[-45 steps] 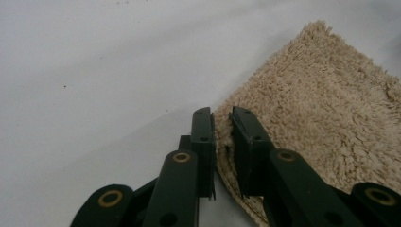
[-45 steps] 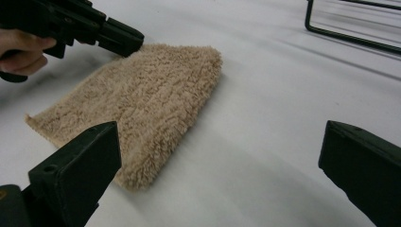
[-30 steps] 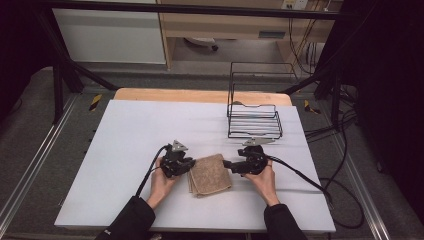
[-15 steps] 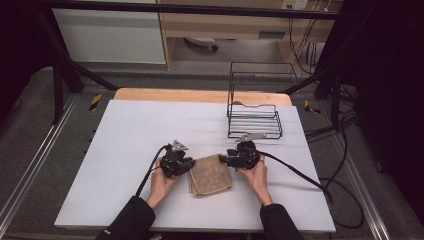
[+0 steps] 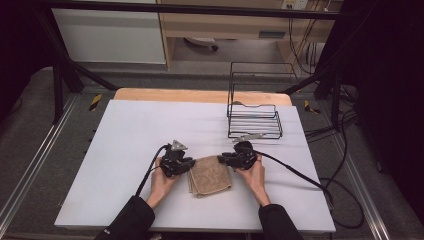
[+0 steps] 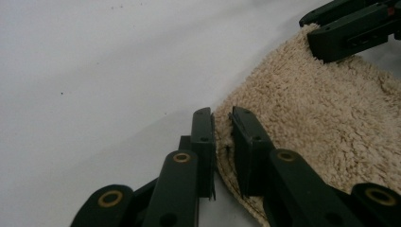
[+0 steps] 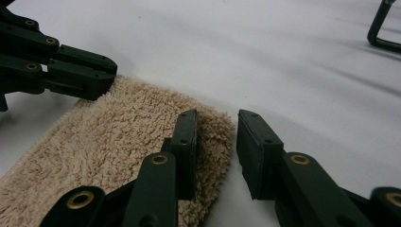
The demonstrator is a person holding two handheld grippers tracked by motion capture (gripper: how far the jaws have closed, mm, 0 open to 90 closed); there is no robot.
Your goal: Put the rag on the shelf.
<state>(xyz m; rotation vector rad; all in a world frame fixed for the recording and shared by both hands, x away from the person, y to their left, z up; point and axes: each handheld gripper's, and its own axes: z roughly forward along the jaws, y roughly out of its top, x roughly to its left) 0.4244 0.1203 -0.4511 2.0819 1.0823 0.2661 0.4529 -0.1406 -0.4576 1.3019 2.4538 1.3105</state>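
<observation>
A folded beige towel (image 5: pixel 210 176) lies on the white table (image 5: pixel 135 125) between my two grippers. My left gripper (image 5: pixel 190 165) sits at the towel's left edge. In the left gripper view, its jaws (image 6: pixel 222 117) stand close together with the towel's stitched edge (image 6: pixel 302 104) pinched between them. My right gripper (image 5: pixel 223 160) is at the towel's far right corner. Its jaws (image 7: pixel 217 118) stand apart, one resting on top of the towel (image 7: pixel 118 127) and the other just past its edge over bare table.
A black wire rack (image 5: pixel 254 120) stands at the back right of the table, close behind the right hand. Cables (image 5: pixel 295 172) trail from both grippers across the table. A wooden strip (image 5: pixel 170 95) runs along the far edge.
The right gripper has shifted slightly left and away from me, onto the towel's corner. The left gripper and the towel have stayed in place.
</observation>
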